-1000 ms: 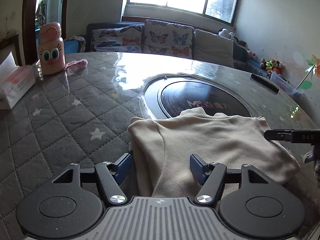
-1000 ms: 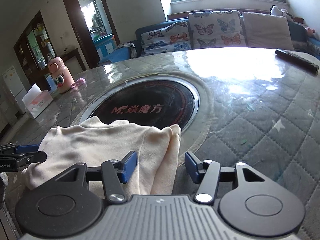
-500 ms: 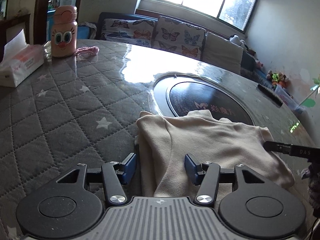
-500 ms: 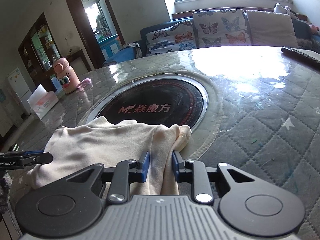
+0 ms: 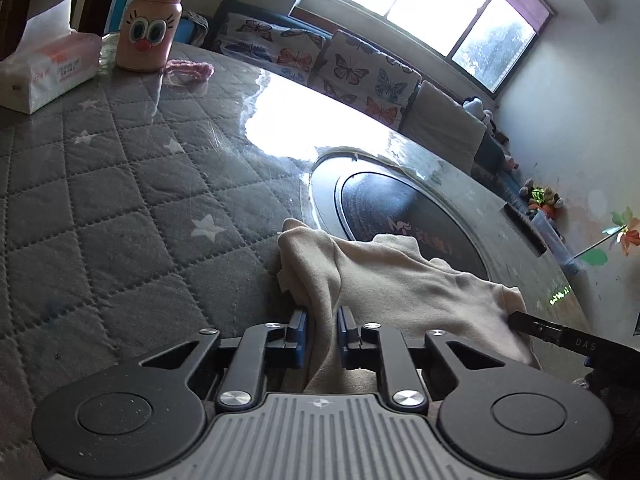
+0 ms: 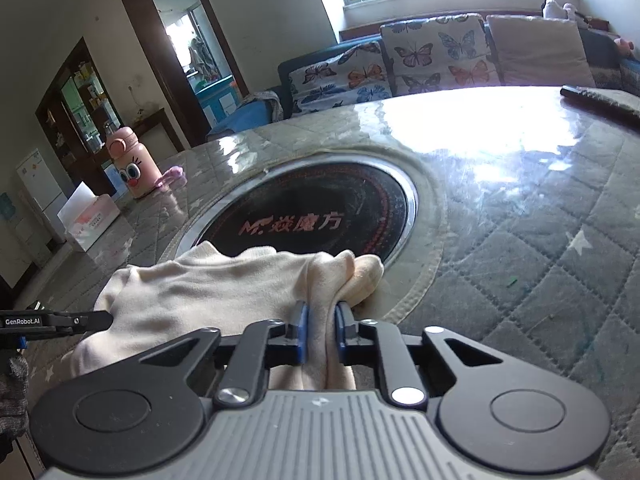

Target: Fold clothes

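Since the earlier frame both pairs of jaws have drawn in from wide apart onto the garment [image 5: 404, 284]: the left gripper [image 5: 322, 330] is closing on its bunched left edge, and the right gripper [image 6: 319, 330] is clamped on its right edge. The garment lies on the table [image 5: 132, 208], its far edge overlapping the black hotplate [image 6: 316, 208]. Its near part is hidden behind the gripper bodies, and the hotplate's lettering is blurred in the left view.

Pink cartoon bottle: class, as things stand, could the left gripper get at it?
Probably not: the left gripper is closing on the cream garment, and the pink bottle stands far across the table.
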Demonstrator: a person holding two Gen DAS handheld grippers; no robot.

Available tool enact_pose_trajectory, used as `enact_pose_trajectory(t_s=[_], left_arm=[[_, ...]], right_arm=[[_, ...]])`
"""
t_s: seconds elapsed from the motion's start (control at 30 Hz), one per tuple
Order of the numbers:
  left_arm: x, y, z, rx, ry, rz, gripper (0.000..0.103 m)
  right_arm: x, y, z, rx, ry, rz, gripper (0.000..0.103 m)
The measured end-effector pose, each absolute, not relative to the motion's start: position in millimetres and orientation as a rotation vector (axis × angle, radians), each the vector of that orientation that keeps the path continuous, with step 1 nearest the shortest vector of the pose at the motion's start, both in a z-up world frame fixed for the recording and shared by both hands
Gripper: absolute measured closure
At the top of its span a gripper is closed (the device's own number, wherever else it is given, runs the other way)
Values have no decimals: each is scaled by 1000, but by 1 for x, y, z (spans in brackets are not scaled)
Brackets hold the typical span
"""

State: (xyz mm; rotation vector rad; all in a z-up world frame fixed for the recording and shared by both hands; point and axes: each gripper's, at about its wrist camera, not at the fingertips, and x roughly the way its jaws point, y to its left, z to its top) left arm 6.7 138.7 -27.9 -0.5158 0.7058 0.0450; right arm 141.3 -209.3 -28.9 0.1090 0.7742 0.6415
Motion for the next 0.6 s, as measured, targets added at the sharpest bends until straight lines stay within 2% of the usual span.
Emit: enact_pose_trajectory(t_s=[0.27,0.6], left_arm=[[-13,144,0,-487,620,71,90],[-45,207,28,-476,533,196,90]], right_arm=[[137,-191,-4,78,732,691,95],[146,-95,22,18,703,849,95]])
